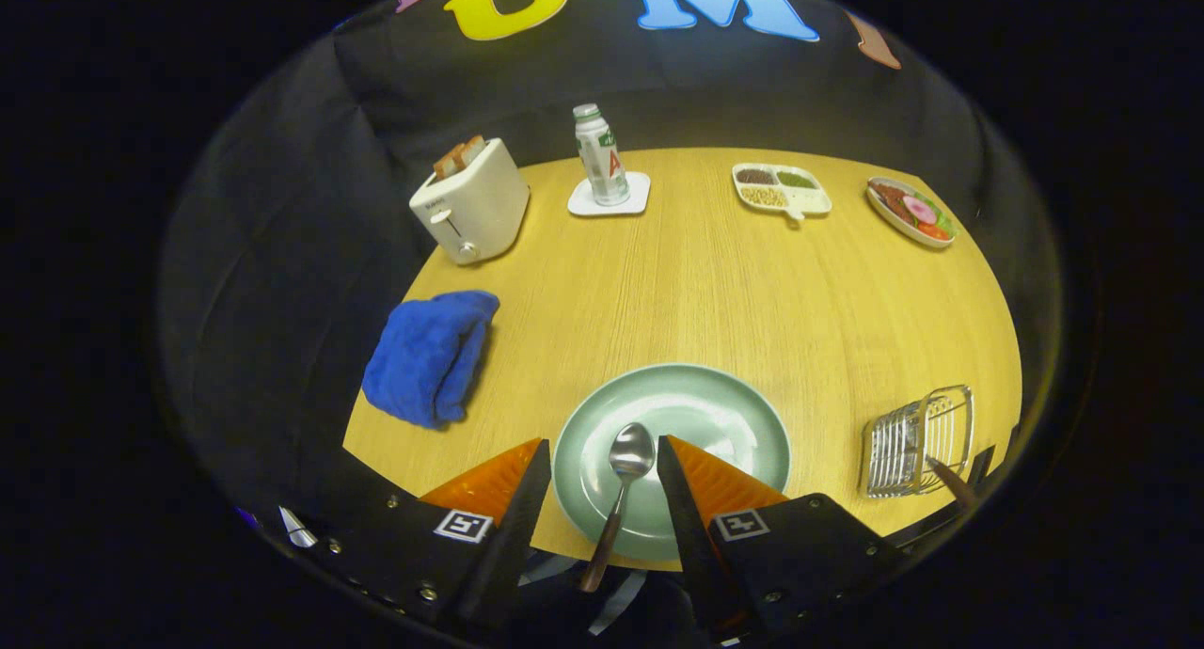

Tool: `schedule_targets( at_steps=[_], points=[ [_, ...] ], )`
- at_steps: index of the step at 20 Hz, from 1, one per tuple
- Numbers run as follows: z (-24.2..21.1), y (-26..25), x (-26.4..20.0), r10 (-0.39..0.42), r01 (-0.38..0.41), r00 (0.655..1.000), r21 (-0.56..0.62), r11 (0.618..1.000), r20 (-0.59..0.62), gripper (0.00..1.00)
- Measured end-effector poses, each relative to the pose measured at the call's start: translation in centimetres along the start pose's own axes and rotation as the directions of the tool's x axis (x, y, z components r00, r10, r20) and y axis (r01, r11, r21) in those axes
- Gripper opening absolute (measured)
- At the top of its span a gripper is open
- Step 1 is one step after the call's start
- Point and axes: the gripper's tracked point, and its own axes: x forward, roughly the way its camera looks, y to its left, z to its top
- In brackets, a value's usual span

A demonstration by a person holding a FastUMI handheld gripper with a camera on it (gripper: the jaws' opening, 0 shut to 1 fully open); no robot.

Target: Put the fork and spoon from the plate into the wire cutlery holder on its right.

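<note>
A spoon (628,453) with a brown handle lies on the pale green plate (715,414), its bowl toward the plate's middle and its handle reaching back over the near rim. My gripper (603,442) is open, one finger on each side of the spoon, and neither finger touches it. To the right of the plate stands the wire cutlery holder (917,442). A brown utensil handle (952,482) sticks out of its near side; the head of that utensil is hidden, so I cannot tell whether it is the fork.
A blue cloth (431,356) lies left of the plate at the table edge. Along the far side are a white toaster (470,202), a bottle (602,155) on a white coaster, a divided snack tray (781,190) and an oval food dish (910,212).
</note>
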Motion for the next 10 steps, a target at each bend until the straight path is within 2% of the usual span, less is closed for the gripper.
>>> schedule_targets(
  at_steps=[2, 5, 10],
  points=[
    [-2.3, 0.0, 2.0, -0.004, 0.005, 0.997, 0.015, 1.0, -0.075, 0.71],
    [-4.2, -0.4, 3.7, -0.05, 0.053, 0.985, 0.015, 0.998, -0.164, 0.52],
    [-7.1, -0.3, 5.7, -0.045, 0.051, 0.965, 0.018, 0.999, -0.258, 0.55]
  ],
)
